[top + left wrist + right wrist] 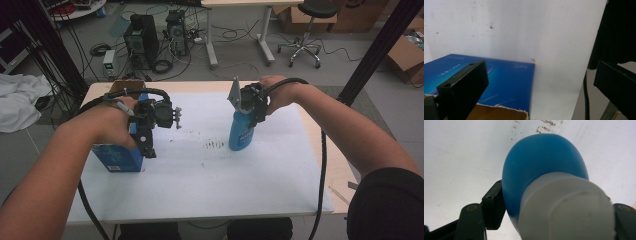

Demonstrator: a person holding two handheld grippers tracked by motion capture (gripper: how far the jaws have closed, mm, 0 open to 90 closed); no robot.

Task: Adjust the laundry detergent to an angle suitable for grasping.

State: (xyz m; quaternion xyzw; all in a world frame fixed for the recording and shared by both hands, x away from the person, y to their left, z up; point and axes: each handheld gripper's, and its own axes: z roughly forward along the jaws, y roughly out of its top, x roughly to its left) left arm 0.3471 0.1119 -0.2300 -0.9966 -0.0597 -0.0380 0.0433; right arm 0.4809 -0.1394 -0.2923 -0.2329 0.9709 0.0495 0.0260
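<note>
**Bottle in the right jaws, open box under the left**

High view takes in the white-covered table [210,185] first, with the person's forearms coming in from the bottom. The blue cardboard box [117,157] stands near the table's left edge, its top torn open. The left gripper [149,142] hangs over the box's right-hand side, pointing down. The blue bottle [241,131] stands upright near the middle of the table, well apart from the box, its long axis vertical. The right gripper [246,116] comes down on it from above, at the shoulder just under the cap.

The relation that matters is bottle to box: the box lies to the bottle's left, across bare white sheet, so any carry into it would run leftward toward the left hand, which already sits at the box. The right hand is the one on the bottle.

Right gripper view gives what the high view cannot: the jaws stand on either side of the bottle [544,170] below its white cap [566,207], the left one pressed against the blue wall, so I judge them closed on it. The bottle's base appears to rest on the sheet.

Left gripper view shows the box's blue face [506,85] and ragged brown rim, with the left gripper [539,85] spread wide, one jaw over the box, the other well off to the side, holding nothing.
</note>
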